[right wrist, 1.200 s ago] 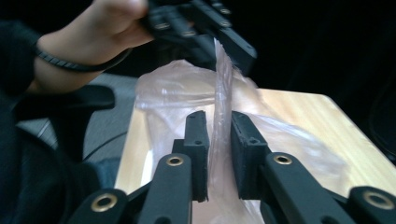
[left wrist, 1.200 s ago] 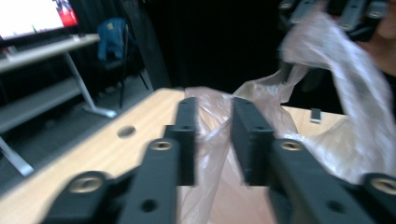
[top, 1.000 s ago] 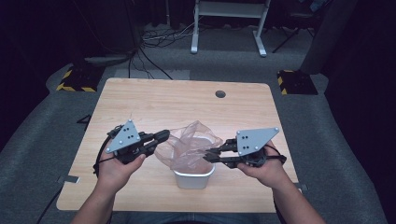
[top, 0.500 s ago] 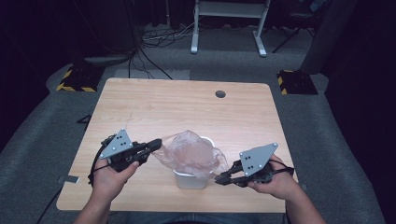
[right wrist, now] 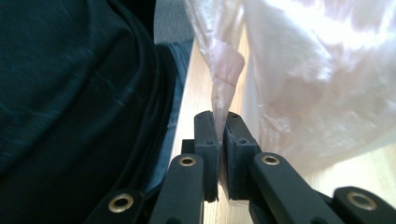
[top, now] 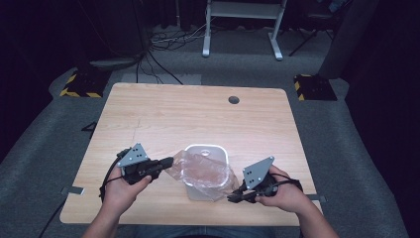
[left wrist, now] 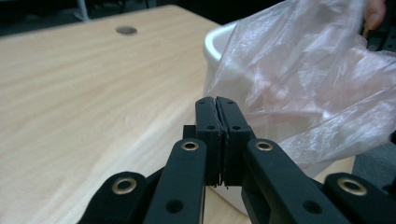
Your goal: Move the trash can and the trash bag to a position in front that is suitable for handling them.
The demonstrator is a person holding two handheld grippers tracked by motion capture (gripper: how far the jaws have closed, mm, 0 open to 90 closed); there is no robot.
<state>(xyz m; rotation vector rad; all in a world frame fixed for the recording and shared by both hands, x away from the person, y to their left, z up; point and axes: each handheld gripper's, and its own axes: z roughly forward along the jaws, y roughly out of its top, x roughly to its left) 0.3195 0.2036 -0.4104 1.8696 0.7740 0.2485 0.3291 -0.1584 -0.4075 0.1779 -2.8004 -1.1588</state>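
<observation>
I work two hand-held grippers over one wooden table (top: 163, 119), with the white plastic bin (top: 204, 171) near the table's front edge as my landmark. My left hand (top: 121, 186) lies low, to the left of the bin, knuckles up, its forearm coming in from the front edge. The left gripper (top: 170, 161) points level toward the bin, its jaws clenched on the left edge of the clear plastic bag (top: 205, 171); in the left gripper view the two black pads (left wrist: 217, 119) meet with thin film nipped between them. My right hand (top: 282, 191) lies low at the bin's right front corner, wrapped round its tool. The right gripper (top: 234, 197) angles in toward that corner and grasps the bag's other edge; in the right gripper view a twisted point of film (right wrist: 224, 88) runs down between the closed pads.

Count: one bin, one bag, two grippers, each topped with one grey three-cornered plate (top: 132, 154), and one round dark hole (top: 234, 99) in the tabletop, well behind the bin.

The bag sits in and over the bin's mouth, stretched between the two grips. It is thin, glossy, crinkled film with a faint pink tint. The bin is smooth, rectangular, with rounded corners. The tabletop is pale wood grain, square with rounded corners. The gripper jaws are matte black with brass-coloured rivets.
</observation>
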